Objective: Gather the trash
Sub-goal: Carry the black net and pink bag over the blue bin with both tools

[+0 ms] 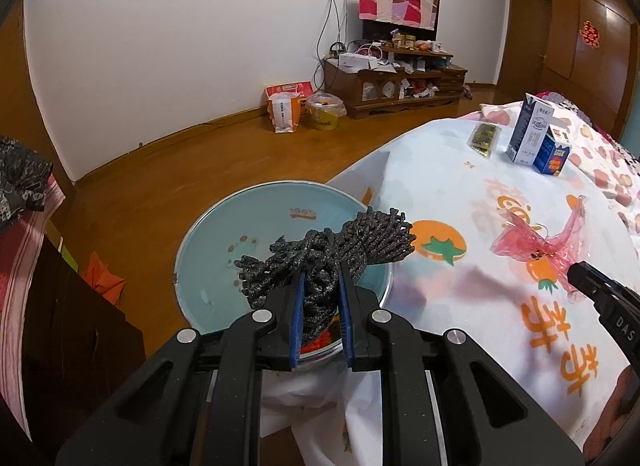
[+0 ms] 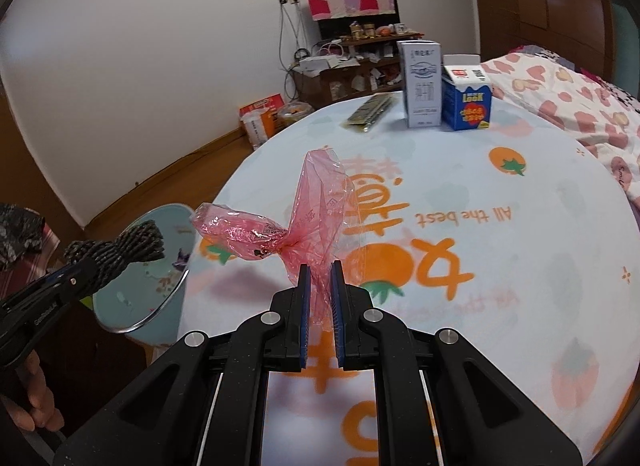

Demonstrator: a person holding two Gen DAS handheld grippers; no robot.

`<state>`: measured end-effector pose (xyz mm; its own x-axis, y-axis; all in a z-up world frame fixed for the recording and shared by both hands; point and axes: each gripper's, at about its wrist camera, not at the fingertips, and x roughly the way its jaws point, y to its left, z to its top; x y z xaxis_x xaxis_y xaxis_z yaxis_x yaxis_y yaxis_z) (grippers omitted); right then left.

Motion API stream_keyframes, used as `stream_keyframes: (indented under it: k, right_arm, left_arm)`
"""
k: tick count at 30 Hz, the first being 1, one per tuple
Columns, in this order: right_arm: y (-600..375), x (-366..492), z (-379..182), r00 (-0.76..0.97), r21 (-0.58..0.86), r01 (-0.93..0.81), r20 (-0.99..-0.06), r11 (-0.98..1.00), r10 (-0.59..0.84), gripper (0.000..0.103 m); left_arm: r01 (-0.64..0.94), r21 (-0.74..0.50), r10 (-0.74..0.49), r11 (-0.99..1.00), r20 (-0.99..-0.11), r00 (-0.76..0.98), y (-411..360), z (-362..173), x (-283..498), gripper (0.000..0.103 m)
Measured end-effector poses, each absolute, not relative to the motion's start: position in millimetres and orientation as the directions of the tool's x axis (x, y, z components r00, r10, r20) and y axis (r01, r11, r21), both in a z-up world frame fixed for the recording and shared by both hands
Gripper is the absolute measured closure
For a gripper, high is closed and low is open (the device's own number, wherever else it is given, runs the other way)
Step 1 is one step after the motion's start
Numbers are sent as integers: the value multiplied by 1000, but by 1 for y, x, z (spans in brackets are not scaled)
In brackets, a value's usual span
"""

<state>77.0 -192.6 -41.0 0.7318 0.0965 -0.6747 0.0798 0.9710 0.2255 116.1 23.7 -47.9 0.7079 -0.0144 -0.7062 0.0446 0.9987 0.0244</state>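
My left gripper (image 1: 322, 272) is shut on a bundle of dark grey foam netting (image 1: 352, 244), held over the open mouth of a light blue trash bin (image 1: 224, 221) beside the table. In the right wrist view that netting (image 2: 120, 250) hangs over the bin (image 2: 136, 298) at the left. My right gripper (image 2: 320, 268) is shut on a crumpled pink plastic bag (image 2: 280, 234), lifted above the tablecloth. From the left wrist view the pink bag (image 1: 536, 238) floats at the right, with the right gripper's fingers (image 1: 588, 278) behind it.
A round table with a fruit-print cloth (image 2: 500, 266) carries a tall white carton (image 2: 420, 83), a blue and white carton (image 2: 466, 95) and a dark flat snack packet (image 2: 370, 111) at its far side. Dark furniture (image 1: 60, 326) stands left of the bin. Wooden floor (image 1: 240, 153) lies beyond.
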Motion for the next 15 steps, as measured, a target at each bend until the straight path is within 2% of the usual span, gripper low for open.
stream_keyframes:
  k: [15]
  right_arm:
    - [-142, 78, -38, 729, 181, -38, -667, 983, 151, 92]
  left_arm:
    - [-19, 27, 33, 999, -701, 713, 58, -50, 110, 88]
